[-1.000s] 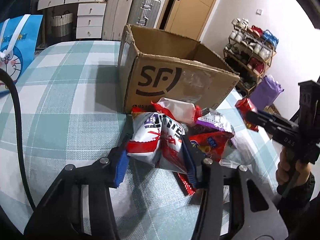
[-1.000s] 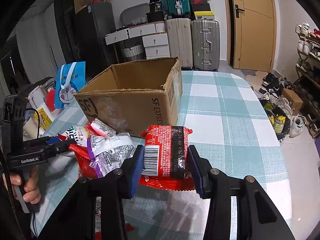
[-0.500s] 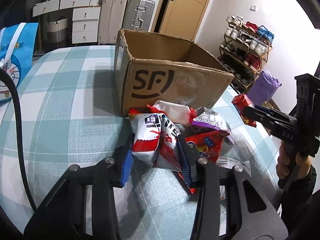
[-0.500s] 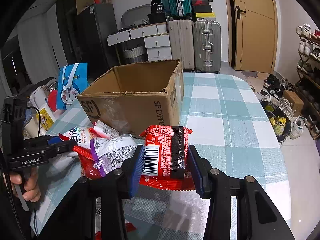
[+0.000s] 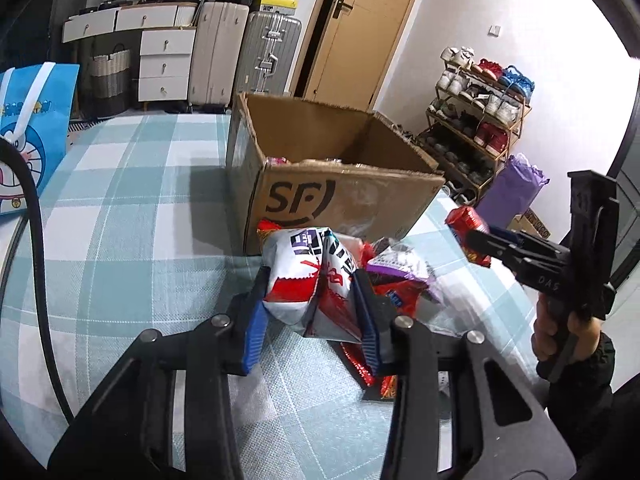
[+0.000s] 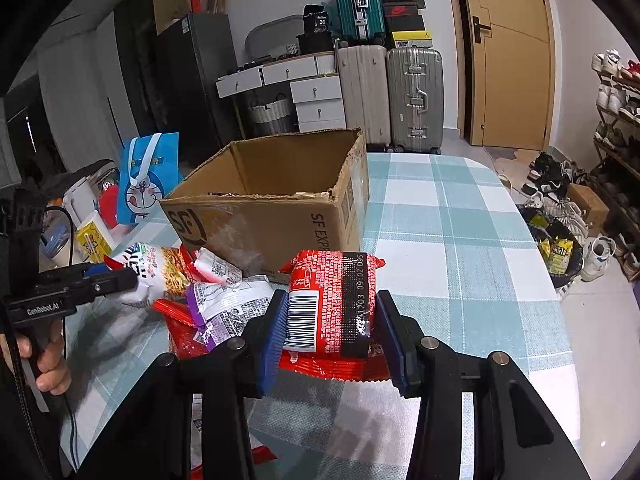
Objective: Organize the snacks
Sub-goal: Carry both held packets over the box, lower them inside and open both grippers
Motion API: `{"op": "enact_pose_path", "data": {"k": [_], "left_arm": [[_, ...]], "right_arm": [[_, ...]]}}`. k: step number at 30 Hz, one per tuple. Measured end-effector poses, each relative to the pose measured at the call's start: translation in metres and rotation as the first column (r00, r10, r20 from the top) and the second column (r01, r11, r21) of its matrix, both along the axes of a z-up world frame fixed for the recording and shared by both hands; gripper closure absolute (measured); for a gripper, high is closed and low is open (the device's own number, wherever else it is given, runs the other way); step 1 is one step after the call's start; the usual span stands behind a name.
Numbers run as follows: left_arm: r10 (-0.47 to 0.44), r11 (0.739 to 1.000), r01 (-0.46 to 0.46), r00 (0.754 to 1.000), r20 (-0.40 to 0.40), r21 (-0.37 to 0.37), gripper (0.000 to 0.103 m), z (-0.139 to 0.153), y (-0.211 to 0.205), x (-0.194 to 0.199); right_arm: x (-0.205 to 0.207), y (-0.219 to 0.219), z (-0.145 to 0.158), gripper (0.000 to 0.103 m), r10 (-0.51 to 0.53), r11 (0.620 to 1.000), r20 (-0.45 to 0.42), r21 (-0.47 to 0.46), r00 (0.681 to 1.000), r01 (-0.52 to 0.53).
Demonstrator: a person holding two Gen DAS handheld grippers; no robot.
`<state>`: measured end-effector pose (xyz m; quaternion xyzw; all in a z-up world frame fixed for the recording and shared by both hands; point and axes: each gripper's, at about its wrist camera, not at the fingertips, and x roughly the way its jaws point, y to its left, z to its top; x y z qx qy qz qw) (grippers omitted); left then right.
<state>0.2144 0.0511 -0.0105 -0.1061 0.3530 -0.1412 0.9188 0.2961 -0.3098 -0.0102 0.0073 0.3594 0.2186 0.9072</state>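
While seemingly lifted, red packet (image 6: pixel 332 304) fills right tongs (image 6: pixel 332 336) — clamped.

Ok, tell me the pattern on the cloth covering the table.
The tablecloth is a teal-and-white check with grey squares, clearest in the right wrist view.

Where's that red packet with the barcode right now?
In the right wrist view, the red packet is clamped in the right gripper, above the checked tablecloth, just in front of the cardboard box.

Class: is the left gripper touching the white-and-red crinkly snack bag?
Touching. In the left wrist view, the left gripper has both blue pads pressed into the white-and-red snack bag, creasing it.
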Motion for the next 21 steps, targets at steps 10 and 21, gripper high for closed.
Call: {"op": "enact_pose_path", "data": {"k": [10, 21], "left_arm": [[0.004, 1.0, -0.002, 0.998, 0.07, -0.03, 0.067, 0.026, 0.003, -0.015], [0.021, 0.999, -0.017, 0.993, 0.115, -0.04, 0.067, 0.042, -0.003, -0.017]], "right_arm": [[-0.006, 0.003, 0.01, 0.059, 0.028, 0.999, 0.031, 0.019, 0.999, -0.029], [-0.01, 0.007, 0.022, 0.059, 0.064, 0.996, 0.066, 0.054, 0.996, -0.068]]}}
